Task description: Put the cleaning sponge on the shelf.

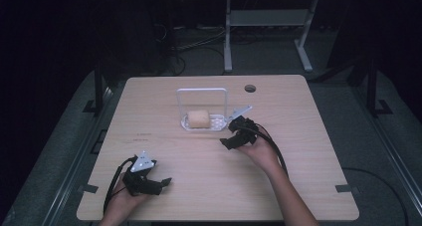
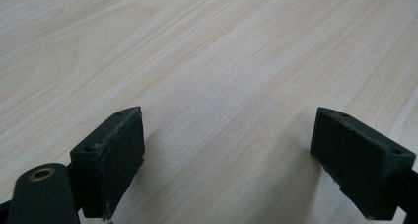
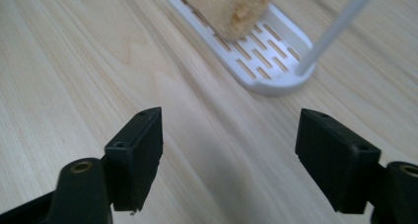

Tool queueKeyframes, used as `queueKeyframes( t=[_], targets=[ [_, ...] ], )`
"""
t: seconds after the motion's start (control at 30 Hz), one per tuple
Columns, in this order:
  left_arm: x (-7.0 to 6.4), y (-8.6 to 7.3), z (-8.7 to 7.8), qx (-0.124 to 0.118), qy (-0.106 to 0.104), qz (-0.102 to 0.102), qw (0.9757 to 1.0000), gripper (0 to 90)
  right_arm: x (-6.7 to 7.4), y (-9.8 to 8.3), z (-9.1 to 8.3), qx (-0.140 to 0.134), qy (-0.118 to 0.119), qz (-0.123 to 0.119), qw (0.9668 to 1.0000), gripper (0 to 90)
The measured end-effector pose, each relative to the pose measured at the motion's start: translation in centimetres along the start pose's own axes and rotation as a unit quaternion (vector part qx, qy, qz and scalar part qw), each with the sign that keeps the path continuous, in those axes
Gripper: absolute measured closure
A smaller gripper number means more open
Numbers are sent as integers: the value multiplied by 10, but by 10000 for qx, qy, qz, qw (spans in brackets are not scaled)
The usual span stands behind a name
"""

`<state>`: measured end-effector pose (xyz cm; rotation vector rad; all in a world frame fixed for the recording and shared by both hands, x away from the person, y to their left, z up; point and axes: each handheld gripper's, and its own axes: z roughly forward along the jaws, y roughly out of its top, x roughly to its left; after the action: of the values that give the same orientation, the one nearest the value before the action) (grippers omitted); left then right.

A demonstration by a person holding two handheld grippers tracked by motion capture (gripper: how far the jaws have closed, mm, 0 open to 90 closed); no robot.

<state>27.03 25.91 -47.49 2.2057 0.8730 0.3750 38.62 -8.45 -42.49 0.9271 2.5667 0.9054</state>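
Observation:
A beige sponge-like block (image 1: 198, 118) lies on a white slotted tray (image 1: 217, 122) with a tall wire handle (image 1: 202, 90), at the table's middle. My right gripper (image 1: 228, 142) sits just to the tray's right and nearer the person, open with nothing between its jaws. In the right gripper view the gripper (image 3: 231, 155) hovers over bare wood, with the tray (image 3: 268, 78) and the block (image 3: 231, 7) ahead of it. My left gripper (image 1: 163, 182) rests near the table's front left edge. It stands open over bare tabletop in the left gripper view (image 2: 226, 160).
The wooden table (image 1: 298, 176) has a round cable hole (image 1: 250, 88) at its far right. Behind it stands a white desk frame (image 1: 227, 42) on a dark floor with cables. Black cables trail from both grippers along the forearms.

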Motion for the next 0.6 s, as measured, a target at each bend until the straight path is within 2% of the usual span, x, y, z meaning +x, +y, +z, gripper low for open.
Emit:
queueKeyframes(
  t=[0.1,0.27,0.5,0.6],
  targets=[
    [0,0,0,-13,3,-2,10000,125,-3,-9,-6,-43,-129,30,9999,193],
    [0,0,0,-26,-1,-26,10000,124,-7,-27,-18,-90,-236,114,9996,155],
    [0,0,0,-15,3,-10,10000,124,-13,-56,-34,-68,-387,244,9989,137],
    [0,0,0,-10,4,-9,10000,125,-15,-67,-40,-114,-375,338,9987,133]
  ],
)
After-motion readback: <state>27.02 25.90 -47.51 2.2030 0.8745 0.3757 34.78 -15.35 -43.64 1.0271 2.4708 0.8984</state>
